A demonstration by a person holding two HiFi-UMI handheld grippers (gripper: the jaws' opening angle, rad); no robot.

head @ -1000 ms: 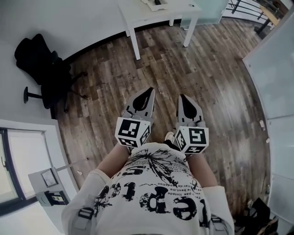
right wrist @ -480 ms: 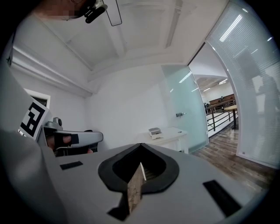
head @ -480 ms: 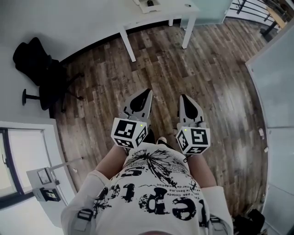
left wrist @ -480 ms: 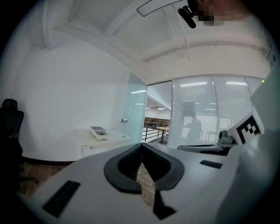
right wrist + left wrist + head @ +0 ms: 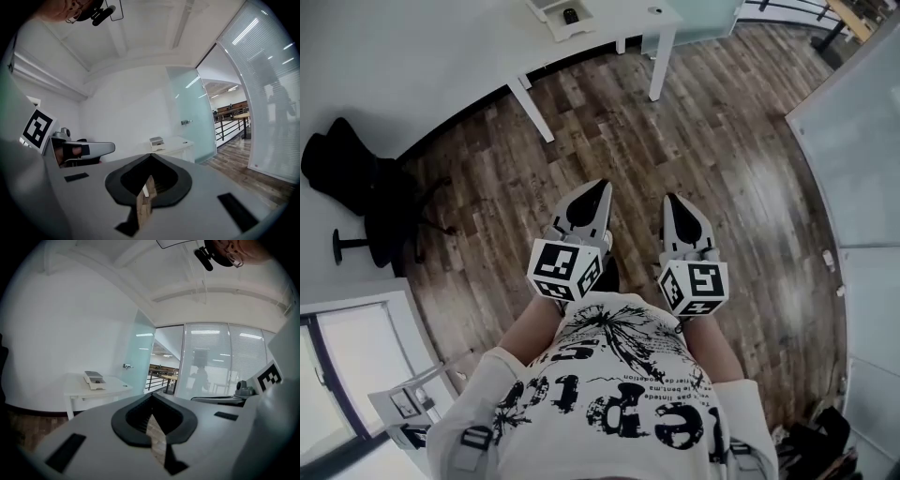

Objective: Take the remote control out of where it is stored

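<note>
Well away from both grippers, a white box (image 5: pixel 555 21) sits on the white worktop (image 5: pixel 623 17), which is cut off by the top edge of the head view. A small dark thing (image 5: pixel 570 15) lies in the box, too tiny to tell if it is the remote control. The left gripper (image 5: pixel 602 186) and the right gripper (image 5: pixel 672 199) are held side by side over the wood floor (image 5: pixel 731 159), just in front of the person's shirt (image 5: pixel 619 394), and the 2 jaws of each are pressed together with nothing between them.
</note>
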